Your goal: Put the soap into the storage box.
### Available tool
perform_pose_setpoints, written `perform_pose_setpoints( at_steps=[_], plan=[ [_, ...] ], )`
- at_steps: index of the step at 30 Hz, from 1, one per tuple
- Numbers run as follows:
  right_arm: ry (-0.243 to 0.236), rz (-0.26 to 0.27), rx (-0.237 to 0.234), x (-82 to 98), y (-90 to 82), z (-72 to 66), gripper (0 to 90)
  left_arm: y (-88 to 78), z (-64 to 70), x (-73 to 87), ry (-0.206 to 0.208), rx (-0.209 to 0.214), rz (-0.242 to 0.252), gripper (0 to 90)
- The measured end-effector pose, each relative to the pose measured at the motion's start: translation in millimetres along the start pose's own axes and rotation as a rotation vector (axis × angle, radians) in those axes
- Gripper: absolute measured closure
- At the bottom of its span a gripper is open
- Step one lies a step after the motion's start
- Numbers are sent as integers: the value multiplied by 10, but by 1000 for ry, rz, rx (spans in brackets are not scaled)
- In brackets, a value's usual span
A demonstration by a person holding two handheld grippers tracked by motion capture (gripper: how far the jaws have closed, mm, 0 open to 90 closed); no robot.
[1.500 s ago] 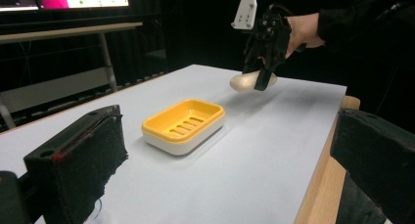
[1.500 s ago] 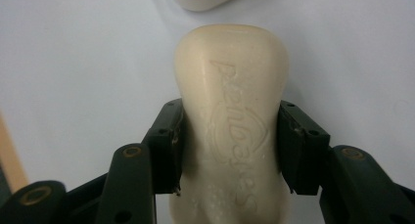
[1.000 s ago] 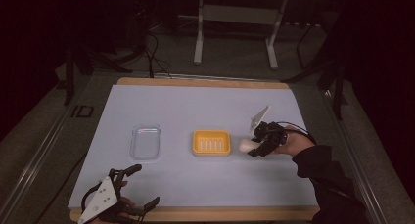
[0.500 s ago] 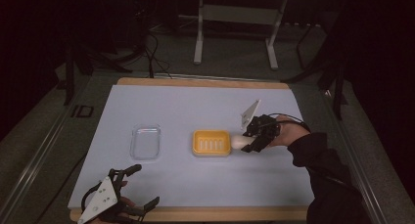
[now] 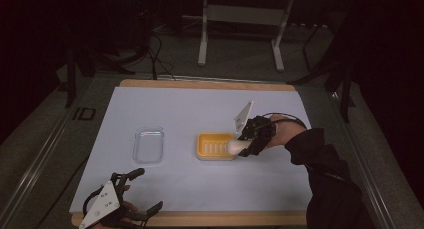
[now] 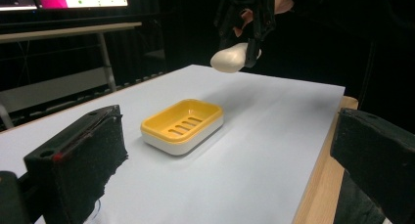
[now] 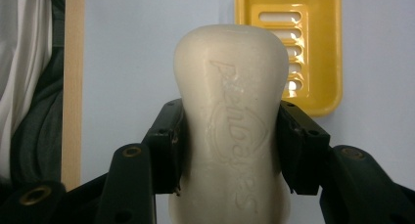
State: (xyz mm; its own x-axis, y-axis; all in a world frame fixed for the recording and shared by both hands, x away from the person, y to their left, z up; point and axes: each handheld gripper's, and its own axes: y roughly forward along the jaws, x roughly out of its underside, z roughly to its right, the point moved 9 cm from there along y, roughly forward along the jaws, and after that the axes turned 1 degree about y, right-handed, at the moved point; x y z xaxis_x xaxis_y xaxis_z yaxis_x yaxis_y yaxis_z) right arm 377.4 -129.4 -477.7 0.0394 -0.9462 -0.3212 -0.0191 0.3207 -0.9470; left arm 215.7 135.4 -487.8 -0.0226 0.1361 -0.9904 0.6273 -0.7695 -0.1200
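Observation:
A cream bar of soap (image 7: pixel 230 121) sits clamped between the jaws of my right gripper (image 7: pixel 230 150), which is shut on it. In the high view that right gripper (image 5: pixel 248 141) holds the soap (image 5: pixel 235 147) in the air at the right edge of the yellow soap dish (image 5: pixel 214 145). The left gripper view shows the soap (image 6: pixel 230 58) hanging above and beyond the dish (image 6: pixel 182 126). My left gripper (image 5: pixel 141 191) rests at the table's front left edge, open, with nothing between its pads.
A clear plastic lid (image 5: pixel 148 145) lies on the pale blue mat (image 5: pixel 200 109) left of the dish. The wooden table edge (image 5: pixel 200 218) runs along the front. A dark sleeve (image 5: pixel 325 179) comes in from the bottom right.
My right gripper has lifted the soap and carried it left, from beside the dish to over its right edge. The left gripper has stayed put.

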Motion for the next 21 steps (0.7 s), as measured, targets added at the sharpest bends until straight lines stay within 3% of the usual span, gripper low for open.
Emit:
perform_pose_setpoints(
  at_steps=[8, 21],
  plan=[
    [-52, -16, -7, -129, 47, 26, 495, 1, 0, 2, -2, 3, -1, 1],
    [-87, -39, -42, -273, 170, 83, 495, -3, -8, 0, -4, -2, 2, 1]
  ],
)
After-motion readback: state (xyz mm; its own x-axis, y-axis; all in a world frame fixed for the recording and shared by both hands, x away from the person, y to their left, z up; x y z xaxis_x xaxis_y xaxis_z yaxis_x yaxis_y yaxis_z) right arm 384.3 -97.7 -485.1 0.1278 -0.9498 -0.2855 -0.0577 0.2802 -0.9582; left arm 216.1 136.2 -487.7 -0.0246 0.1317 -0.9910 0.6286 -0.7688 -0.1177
